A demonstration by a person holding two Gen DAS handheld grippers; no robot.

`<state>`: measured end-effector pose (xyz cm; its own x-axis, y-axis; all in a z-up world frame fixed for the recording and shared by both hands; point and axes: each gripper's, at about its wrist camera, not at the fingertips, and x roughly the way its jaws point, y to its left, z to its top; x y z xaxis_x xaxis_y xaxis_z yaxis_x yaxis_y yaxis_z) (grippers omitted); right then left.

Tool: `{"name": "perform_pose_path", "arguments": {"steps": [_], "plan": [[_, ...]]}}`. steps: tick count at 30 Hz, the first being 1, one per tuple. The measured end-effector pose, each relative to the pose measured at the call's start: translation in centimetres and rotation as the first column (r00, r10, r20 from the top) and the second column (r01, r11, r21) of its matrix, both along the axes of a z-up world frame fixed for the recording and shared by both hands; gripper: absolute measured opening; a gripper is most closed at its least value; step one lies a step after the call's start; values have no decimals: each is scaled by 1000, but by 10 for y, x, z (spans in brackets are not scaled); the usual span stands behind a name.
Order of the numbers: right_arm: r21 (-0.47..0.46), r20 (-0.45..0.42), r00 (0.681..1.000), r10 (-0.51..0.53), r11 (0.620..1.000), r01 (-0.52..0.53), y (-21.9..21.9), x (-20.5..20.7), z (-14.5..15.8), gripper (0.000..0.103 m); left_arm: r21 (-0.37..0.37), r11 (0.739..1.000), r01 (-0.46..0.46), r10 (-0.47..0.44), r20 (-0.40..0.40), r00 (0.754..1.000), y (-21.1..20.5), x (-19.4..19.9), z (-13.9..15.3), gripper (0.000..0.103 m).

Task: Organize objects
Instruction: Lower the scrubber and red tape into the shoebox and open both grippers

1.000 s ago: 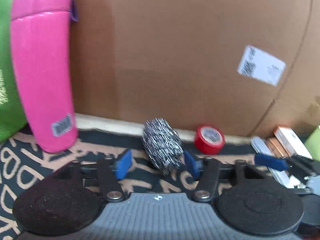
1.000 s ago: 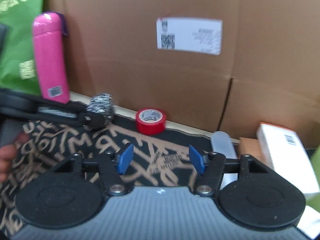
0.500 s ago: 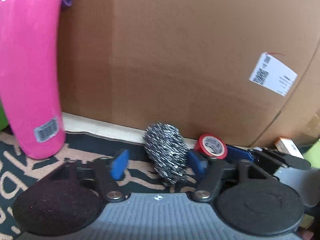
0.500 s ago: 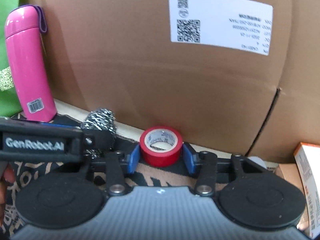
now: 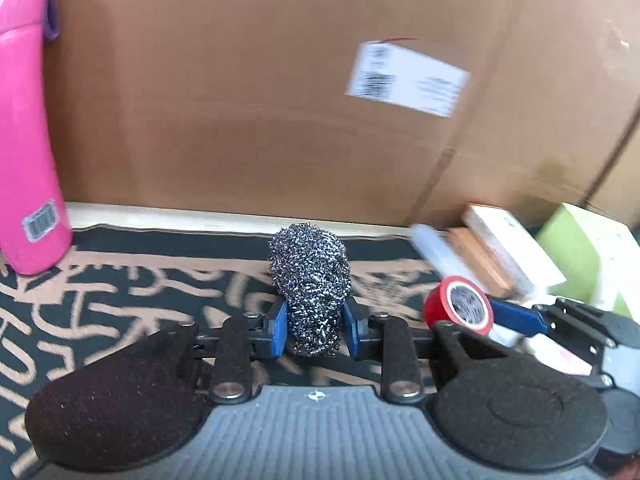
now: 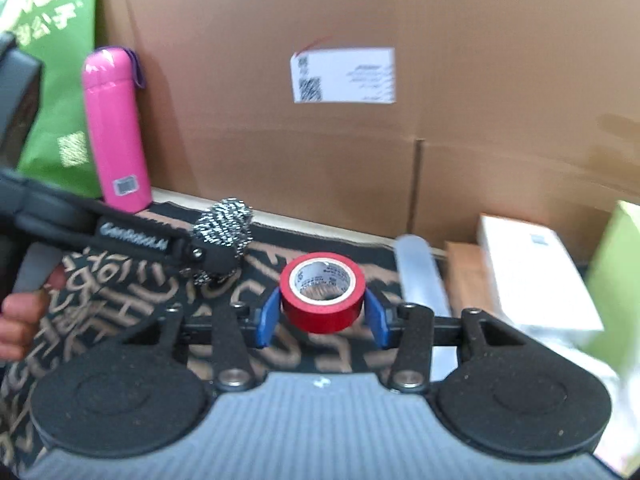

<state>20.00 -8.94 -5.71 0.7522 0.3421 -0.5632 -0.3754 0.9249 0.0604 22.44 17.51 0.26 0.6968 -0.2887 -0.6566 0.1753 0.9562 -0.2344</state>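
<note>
My left gripper (image 5: pixel 315 330) is shut on a steel wool scrubber (image 5: pixel 311 280), held above the patterned black and tan mat (image 5: pixel 120 300). My right gripper (image 6: pixel 322 318) is shut on a red tape roll (image 6: pixel 322 292), lifted over the same mat (image 6: pixel 120 300). The tape roll also shows in the left wrist view (image 5: pixel 458 306), to the right of the scrubber. The scrubber also shows in the right wrist view (image 6: pixel 224 222), to the left of the tape.
A pink bottle (image 5: pixel 24 152) stands at the left by a green bag (image 6: pixel 52 80). A large cardboard box (image 5: pixel 320 100) forms the back wall. White and brown boxes (image 6: pixel 532 268), a clear tube (image 6: pixel 420 272) and a light green box (image 5: pixel 588 256) lie at the right.
Both grippers have closed on their objects, the left on the scrubber and the right on the tape roll, and have pulled back from the cardboard box with them.
</note>
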Motion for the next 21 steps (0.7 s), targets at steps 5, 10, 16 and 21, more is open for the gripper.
{"name": "perform_pose_path", "arguments": {"steps": [5, 10, 16, 21], "plan": [[53, 64, 998, -5, 999, 1, -41, -50, 24, 45, -32, 996, 85, -83, 65, 994, -41, -26, 25, 29], [90, 136, 990, -42, 995, 30, -91, -93, 49, 45, -34, 976, 215, -208, 145, 967, -100, -42, 50, 29], [119, 212, 960, -181, 980, 158, -158, -122, 72, 45, 10, 947, 322, -318, 186, 930, -190, -37, 63, 29], [129, 224, 924, -309, 949, 286, -211, -126, 77, 45, 30, 936, 352, -352, 163, 922, -244, -20, 66, 29]]}}
